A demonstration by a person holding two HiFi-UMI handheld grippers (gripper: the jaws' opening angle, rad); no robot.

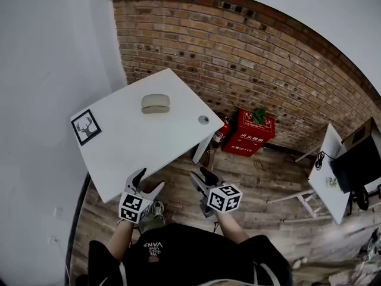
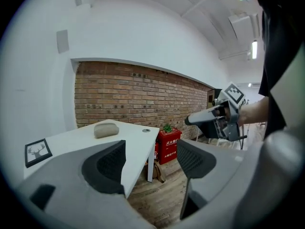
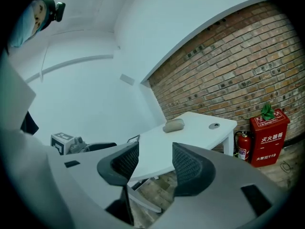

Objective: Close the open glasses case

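Observation:
A grey-beige glasses case (image 1: pixel 156 103) lies on the white table (image 1: pixel 137 154), toward its far side, with a paler band along its near edge. It also shows small in the left gripper view (image 2: pixel 106 129) and the right gripper view (image 3: pixel 173 125). Both grippers hang in the air off the table's near edge, well short of the case. My left gripper (image 1: pixel 149 182) (image 2: pixel 150 161) is open with nothing between its jaws. My right gripper (image 1: pixel 202 177) (image 3: pixel 150 163) is open and empty too, to the right of the table's corner.
A framed deer picture (image 1: pixel 86 127) stands at the table's left corner, and a round cable grommet (image 1: pixel 203 120) sits near its right corner. A red fire-extinguisher box (image 1: pixel 249 131) stands against the brick wall. Another white table with a monitor (image 1: pixel 357 159) is at the right.

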